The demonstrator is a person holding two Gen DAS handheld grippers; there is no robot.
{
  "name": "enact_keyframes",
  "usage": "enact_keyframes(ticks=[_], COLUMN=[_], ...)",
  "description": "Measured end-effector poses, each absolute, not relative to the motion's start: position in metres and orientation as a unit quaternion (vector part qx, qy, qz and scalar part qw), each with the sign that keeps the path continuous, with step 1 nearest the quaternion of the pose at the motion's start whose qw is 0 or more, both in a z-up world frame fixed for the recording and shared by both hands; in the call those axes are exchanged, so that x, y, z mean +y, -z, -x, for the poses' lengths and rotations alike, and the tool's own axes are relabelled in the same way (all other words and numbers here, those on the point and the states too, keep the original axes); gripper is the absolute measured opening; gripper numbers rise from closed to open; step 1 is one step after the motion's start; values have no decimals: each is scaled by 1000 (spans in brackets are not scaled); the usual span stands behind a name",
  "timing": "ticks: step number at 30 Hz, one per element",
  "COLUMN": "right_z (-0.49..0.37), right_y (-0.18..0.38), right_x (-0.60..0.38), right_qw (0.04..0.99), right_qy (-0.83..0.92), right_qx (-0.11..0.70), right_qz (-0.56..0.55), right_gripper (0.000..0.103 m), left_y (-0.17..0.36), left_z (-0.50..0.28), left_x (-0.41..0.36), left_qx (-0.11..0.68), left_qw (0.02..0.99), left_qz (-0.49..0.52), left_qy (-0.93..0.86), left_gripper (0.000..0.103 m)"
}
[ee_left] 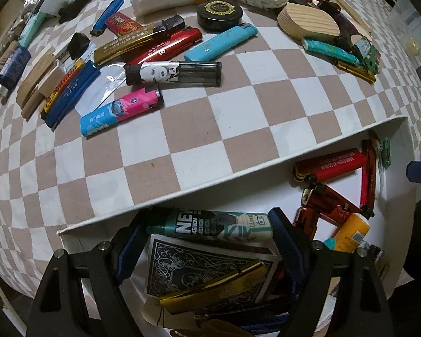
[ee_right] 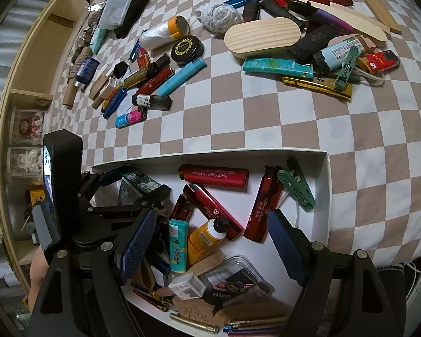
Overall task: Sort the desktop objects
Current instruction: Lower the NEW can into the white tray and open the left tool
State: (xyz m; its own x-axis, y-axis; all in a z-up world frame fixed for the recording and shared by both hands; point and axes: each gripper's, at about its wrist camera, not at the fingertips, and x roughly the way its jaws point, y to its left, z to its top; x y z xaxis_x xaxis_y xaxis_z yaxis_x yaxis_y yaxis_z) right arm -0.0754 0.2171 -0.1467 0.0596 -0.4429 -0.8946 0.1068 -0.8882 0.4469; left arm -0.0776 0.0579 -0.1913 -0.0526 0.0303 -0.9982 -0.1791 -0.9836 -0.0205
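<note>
My left gripper (ee_left: 210,219) points straight down into the white box (ee_left: 238,165) and is shut lengthwise on a teal printed lighter (ee_left: 210,224), a pad at each end. Beneath it lie a dark card pack (ee_left: 205,264) and a gold lighter (ee_left: 216,283). The right wrist view shows the same left gripper (ee_right: 134,185) at the white box's (ee_right: 210,151) left end. My right gripper (ee_right: 213,216) hangs open above the box, over red lighters (ee_right: 213,175) and a yellow bottle (ee_right: 205,236), gripping nothing.
Loose lighters (ee_left: 174,73) lie heaped on the checked cloth (ee_left: 238,106) beyond the box, with a black round tin (ee_left: 219,14) and an oval wooden block (ee_left: 308,22). A second heap (ee_right: 317,64) lies far right. Wooden shelves (ee_right: 28,98) run along the left.
</note>
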Motion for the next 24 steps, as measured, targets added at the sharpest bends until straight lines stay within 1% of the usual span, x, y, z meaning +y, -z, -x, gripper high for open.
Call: enact_keyframes(ticks=[5, 8, 24], right_z=[76, 77, 77], right_y=[146, 145, 137], right_x=[218, 218, 214], right_qw=[202, 202, 221], right_qy=[676, 675, 676], right_qx=[-124, -127, -128], right_qz=[-698, -698, -692], right_gripper=[82, 82, 82], left_y=[185, 177, 125], left_z=[77, 75, 63], left_x=[53, 52, 41], left_qx=[32, 21, -39], left_qw=[75, 81, 107], left_qz=[685, 680, 635], left_qy=[-724, -728, -764], left_gripper=[85, 91, 92])
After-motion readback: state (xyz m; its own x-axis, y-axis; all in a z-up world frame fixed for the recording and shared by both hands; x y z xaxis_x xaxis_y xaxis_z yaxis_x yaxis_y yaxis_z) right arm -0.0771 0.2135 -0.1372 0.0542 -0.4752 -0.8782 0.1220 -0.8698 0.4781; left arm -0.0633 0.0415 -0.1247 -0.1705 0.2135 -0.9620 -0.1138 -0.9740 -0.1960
